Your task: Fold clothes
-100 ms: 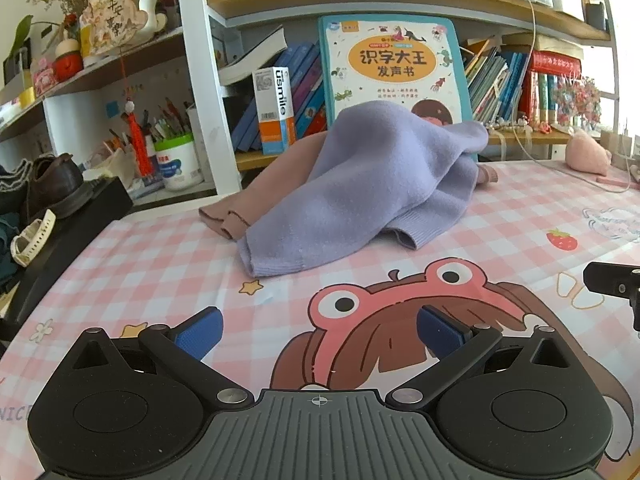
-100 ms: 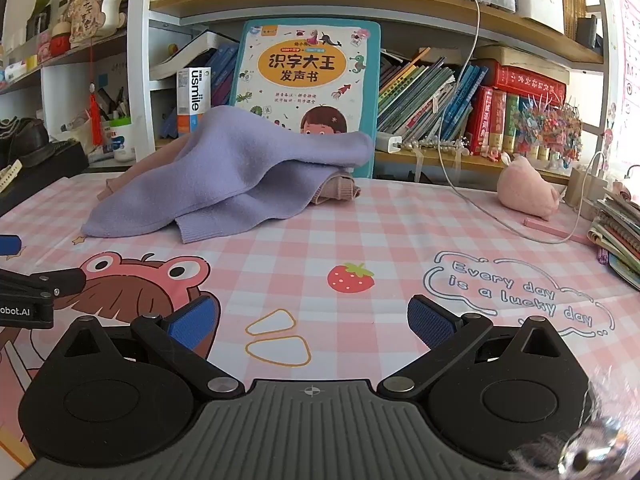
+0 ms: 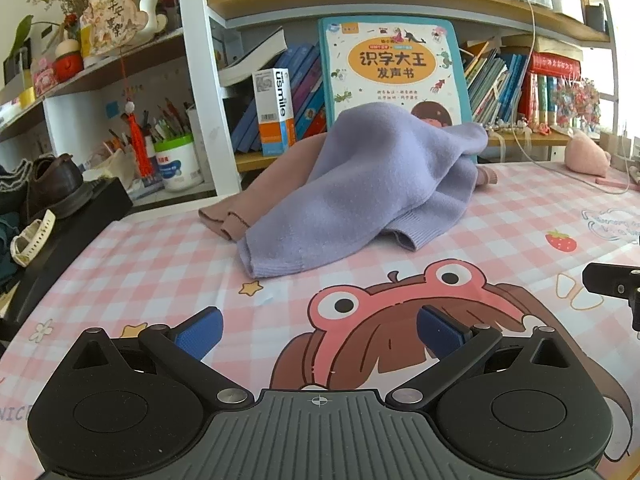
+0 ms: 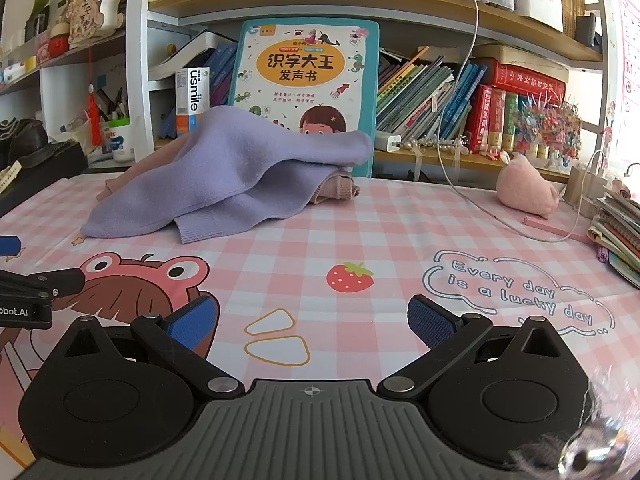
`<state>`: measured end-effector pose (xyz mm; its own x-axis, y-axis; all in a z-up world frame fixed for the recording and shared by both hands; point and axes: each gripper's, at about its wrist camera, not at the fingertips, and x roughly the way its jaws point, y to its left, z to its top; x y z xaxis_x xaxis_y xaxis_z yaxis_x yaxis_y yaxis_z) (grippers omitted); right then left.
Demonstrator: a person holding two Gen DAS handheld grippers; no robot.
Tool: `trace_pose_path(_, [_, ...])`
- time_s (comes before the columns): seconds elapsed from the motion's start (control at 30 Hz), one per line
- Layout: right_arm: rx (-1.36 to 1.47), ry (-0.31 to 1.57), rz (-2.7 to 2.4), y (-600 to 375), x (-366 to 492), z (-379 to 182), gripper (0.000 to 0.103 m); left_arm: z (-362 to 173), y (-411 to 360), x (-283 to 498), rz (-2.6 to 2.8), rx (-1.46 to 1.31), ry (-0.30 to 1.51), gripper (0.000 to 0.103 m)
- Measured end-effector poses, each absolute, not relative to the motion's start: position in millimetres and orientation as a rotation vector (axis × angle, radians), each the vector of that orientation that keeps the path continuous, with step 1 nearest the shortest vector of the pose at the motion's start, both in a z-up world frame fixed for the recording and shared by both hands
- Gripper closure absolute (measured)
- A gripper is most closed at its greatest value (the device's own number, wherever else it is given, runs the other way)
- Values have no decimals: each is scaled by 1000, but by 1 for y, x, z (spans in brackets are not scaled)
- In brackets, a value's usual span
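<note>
Fingers: left gripper point(image 3: 319, 330) and right gripper point(image 4: 313, 323) both spread wide, grasping nothing.
Change: none visible from a moment ago; both hover low in frame.
Clothes: purple sweater point(image 3: 372, 188) heaped over pink garment point(image 3: 256, 204), frame centre, on desk point(image 3: 160, 264).
Meaning: folding not started.

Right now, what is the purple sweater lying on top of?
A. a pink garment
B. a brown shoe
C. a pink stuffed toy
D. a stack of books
A: the purple sweater is draped over a pink garment, whose cuffs stick out on both sides.
</note>
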<state>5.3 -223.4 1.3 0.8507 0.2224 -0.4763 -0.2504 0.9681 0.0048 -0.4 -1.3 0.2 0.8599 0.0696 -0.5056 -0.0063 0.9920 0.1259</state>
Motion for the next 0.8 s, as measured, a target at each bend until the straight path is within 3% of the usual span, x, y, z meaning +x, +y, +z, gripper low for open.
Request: trace_pose_path(0.8, [-58,480,241,-225,4,-3,0,-2,-1,0,43,130,530,0])
